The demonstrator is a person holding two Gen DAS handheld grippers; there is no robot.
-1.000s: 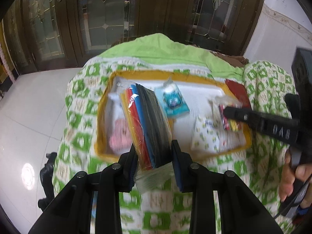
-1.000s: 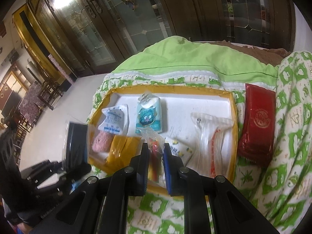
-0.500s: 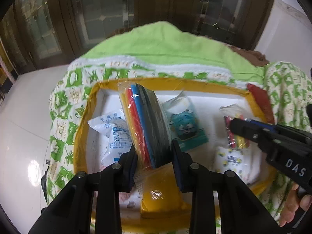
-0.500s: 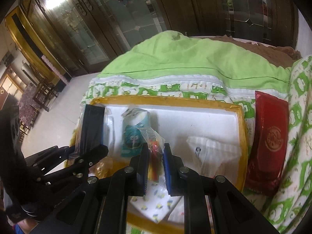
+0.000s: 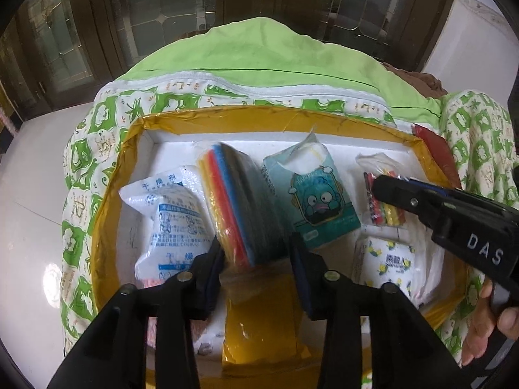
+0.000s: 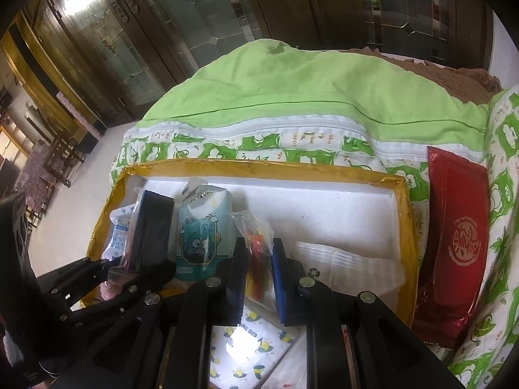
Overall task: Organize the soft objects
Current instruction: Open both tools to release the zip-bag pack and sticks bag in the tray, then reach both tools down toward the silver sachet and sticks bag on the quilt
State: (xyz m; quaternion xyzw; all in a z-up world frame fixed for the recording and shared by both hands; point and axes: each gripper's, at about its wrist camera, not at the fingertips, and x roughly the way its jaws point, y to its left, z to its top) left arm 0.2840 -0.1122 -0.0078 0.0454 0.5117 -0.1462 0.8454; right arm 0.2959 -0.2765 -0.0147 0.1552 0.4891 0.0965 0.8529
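Gripping colored pack (image 5: 241, 207) in left claw (image 5: 256, 259), candy bag (image 6: 258, 259) in right claw (image 6: 258, 275); risk crushing tissues (image 5: 316, 201) inside crowded tray (image 5: 259, 116).

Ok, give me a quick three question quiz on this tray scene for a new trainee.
1. True or false: the red packet lies inside the tray.
2. What does the right gripper hold? A) tissue pack B) bag of coloured sticks C) nothing
3. Fill in: the left gripper is shut on the stack of coloured ____.

Key: 1 false, it lies beside the tray on the quilt; 2 B; 3 sheets.
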